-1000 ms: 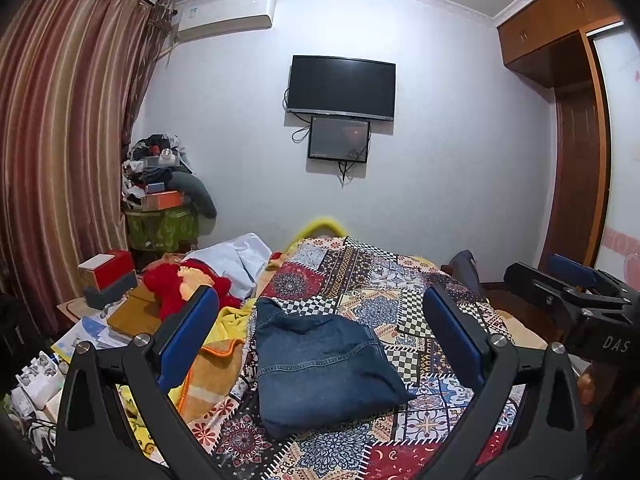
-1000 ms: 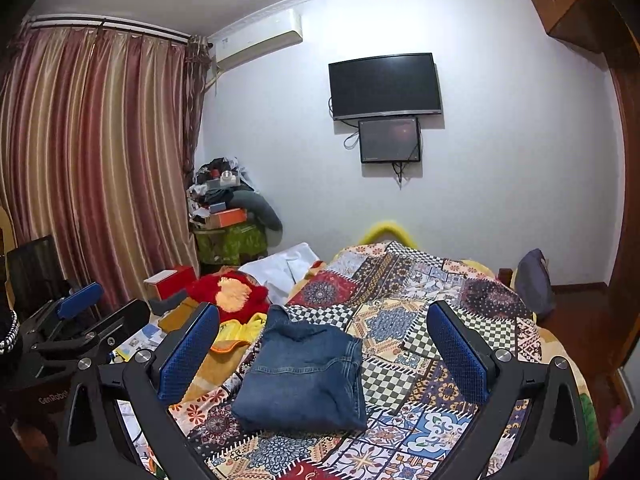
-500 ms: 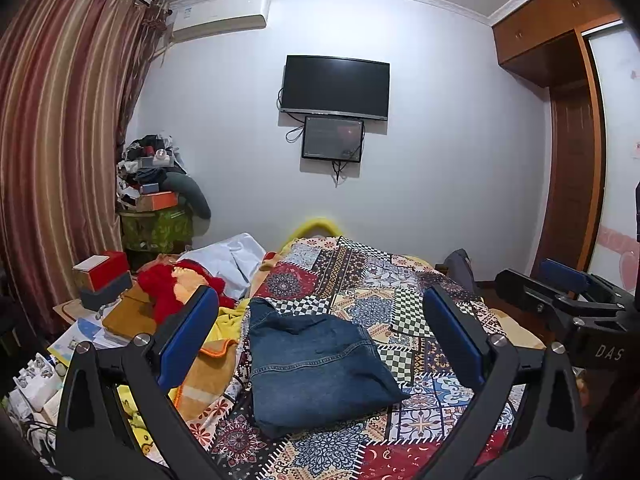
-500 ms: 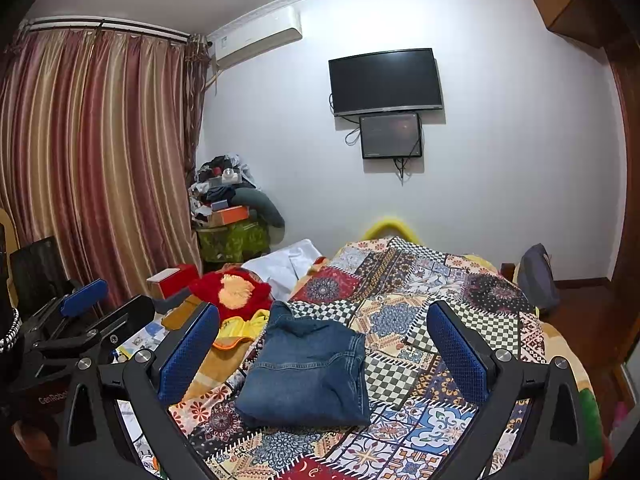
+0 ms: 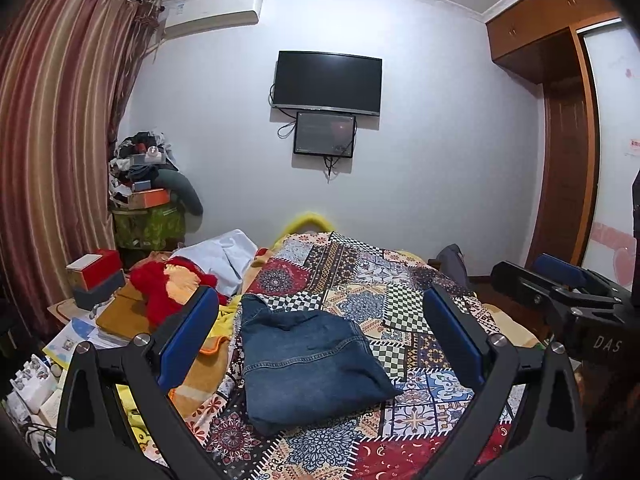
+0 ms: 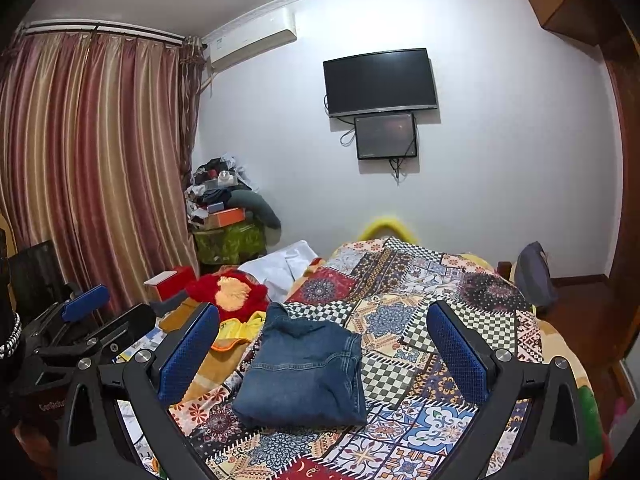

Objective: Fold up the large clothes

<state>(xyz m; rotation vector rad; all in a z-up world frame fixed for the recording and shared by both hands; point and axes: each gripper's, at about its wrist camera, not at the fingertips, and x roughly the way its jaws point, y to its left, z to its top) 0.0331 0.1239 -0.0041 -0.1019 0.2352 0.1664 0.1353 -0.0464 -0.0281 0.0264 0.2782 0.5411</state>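
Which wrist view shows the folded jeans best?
The right wrist view: the jeans lie centred, with their stacked folded layers visible along the right edge. The left wrist view shows the jeans whole too, but more obliquely, with those layers hidden.

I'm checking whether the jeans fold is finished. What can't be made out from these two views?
- Folded jeans: the layers underneath are hidden by the top layer in both views, so fold neatness is unclear.
- Patchwork bedspread: its near edge is hidden by the left tongs in the left view and the right tongs in the right.
- Small wall screen: content too dim.
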